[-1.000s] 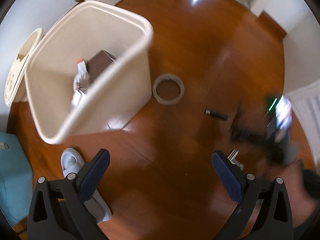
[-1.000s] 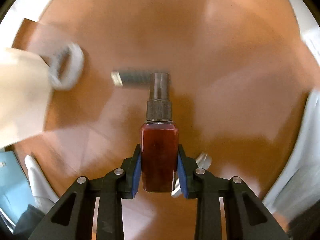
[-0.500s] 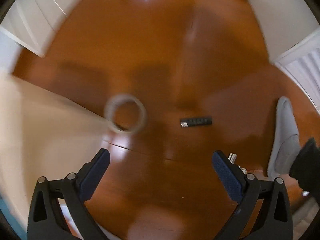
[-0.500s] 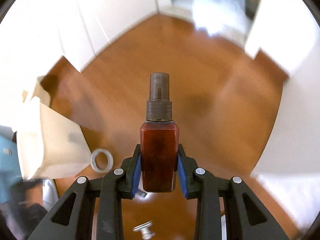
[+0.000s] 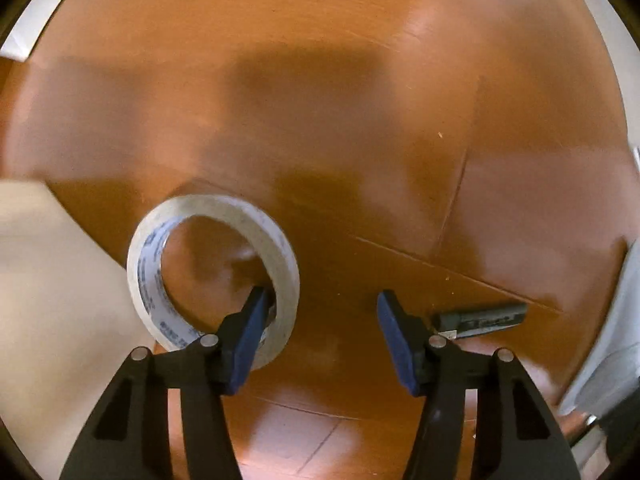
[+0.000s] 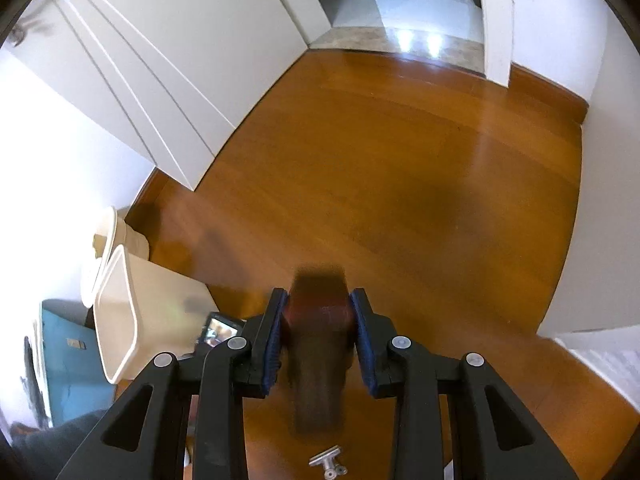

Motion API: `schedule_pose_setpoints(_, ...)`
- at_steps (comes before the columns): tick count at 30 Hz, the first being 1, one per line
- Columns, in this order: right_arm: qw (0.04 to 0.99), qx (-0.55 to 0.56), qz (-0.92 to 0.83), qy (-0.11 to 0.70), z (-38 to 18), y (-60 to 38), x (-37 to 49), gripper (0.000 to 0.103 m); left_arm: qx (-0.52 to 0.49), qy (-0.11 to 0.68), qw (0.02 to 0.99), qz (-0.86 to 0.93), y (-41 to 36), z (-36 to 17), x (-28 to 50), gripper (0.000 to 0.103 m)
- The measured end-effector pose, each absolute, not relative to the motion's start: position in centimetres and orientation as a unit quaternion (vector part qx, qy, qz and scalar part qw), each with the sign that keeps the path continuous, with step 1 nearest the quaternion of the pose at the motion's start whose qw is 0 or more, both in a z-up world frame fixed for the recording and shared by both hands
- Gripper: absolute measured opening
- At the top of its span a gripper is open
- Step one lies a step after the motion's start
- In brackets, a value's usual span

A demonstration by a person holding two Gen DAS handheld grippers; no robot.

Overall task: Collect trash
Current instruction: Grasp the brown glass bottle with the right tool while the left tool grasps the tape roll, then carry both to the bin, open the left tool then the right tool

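Observation:
A white tape roll [image 5: 152, 280] lies on the wood floor. My left gripper [image 5: 322, 296] points straight down over it with its jaws closing. One finger [image 5: 250, 328] is inside the ring and the other [image 5: 396, 340] is outside, well clear, so the roll's near wall sits between pads that do not press it. A dark marker-like stick [image 5: 480, 320] lies just right of that gripper. My right gripper [image 6: 319, 294] is raised and shut on a red-brown spray bottle [image 6: 320, 312], which is blurred and tipped in the grip. The cream trash bin [image 6: 116, 312] stands at lower left.
The bin's wall [image 5: 40, 280] is close on the left of the tape. A bin lid [image 6: 100, 256] leans by the wall, with a blue box [image 6: 68, 360] beside it. A small metal part [image 6: 328, 466] lies on the floor. A pale slipper [image 5: 616, 340] is at right.
My left gripper dropped to the floor onto the tape roll and its jaws narrowed, one finger entering the ring. The right gripper rose with the bottle, which tipped from pointing forward.

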State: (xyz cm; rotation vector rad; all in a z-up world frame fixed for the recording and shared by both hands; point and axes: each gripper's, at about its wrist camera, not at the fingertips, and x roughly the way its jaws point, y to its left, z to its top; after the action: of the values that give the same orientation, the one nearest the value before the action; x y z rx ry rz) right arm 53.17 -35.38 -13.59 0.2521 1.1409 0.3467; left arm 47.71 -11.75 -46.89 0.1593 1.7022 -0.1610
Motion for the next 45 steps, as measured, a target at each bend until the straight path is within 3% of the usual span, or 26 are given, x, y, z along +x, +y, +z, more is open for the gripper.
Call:
schedule_pose_setpoints(1,0.823,0.114,0.163,0.531,-13.7,-35.3,53.1,0.034,0.074,0.748,0.656,-0.071,-11.9,-46.7,47.8,0.04)
schedule_pose_setpoints(2,0.825,0.113,0.164,0.53,-13.8,-35.3,52.8,0.034,0.069,0.742,0.663,-0.069,-11.7,-46.2,47.9,0.008)
schedule_pose_setpoints(6,0.83,0.092,0.164,0.525,-14.2,-34.5,52.0,0.032,0.044,0.727,0.679,-0.095,-12.2,-44.5,46.9,0.008)
schedule_pose_setpoints(11,0.835,0.077,0.18,0.514,-12.5,-34.3,51.5,0.032,-0.003,0.688,0.718,-0.105,-12.9,-38.4,45.5,0.008)
schedule_pose_setpoints(18,0.846,0.087,0.183,0.493,-6.8,-34.0,51.1,0.032,-0.07,0.584,0.799,-0.13,-9.6,-20.6,44.5,0.008)
schedule_pose_setpoints(23,0.858,0.072,0.218,0.46,-1.0,-29.4,49.2,0.032,-0.103,0.51,0.851,-0.075,-1.4,-8.0,42.7,0.008)
schedule_pose_setpoints(26,0.854,0.062,0.252,0.451,1.4,-24.6,47.9,0.032,-0.124,0.519,0.845,-0.03,4.7,-6.6,41.6,0.008)
schedule_pose_setpoints(30,0.836,0.052,0.3,0.456,2.0,-16.5,46.1,0.032,-0.187,0.555,0.81,-0.015,10.6,-9.9,40.7,0.008)
schedule_pose_setpoints(32,0.826,0.048,0.313,0.467,1.3,-12.9,45.7,0.032,-0.203,0.568,0.797,-0.009,11.0,-12.6,40.5,0.014)
schedule_pose_setpoints(34,0.816,0.034,0.325,0.478,0.2,-8.9,45.3,0.032,-0.208,0.581,0.787,0.01,12.7,-13.5,39.9,0.035)
schedule_pose_setpoints(35,0.812,0.029,0.326,0.483,-0.4,-7.6,45.2,0.032,-0.22,0.579,0.785,0.014,13.4,-13.4,39.6,0.055)
schedule_pose_setpoints(36,0.808,0.028,0.328,0.489,-1.0,-6.3,45.2,0.032,-0.225,0.573,0.788,0.015,13.8,-12.9,39.4,0.067)
schedule_pose_setpoints(38,0.799,0.022,0.328,0.504,-2.5,-3.9,45.4,0.032,-0.209,0.553,0.806,0.017,14.5,-10.9,38.6,0.082)
schedule_pose_setpoints(45,0.778,-0.007,0.323,0.538,-6.9,1.8,45.7,0.032,-0.218,0.533,0.815,0.065,18.2,-4.4,34.8,0.082)
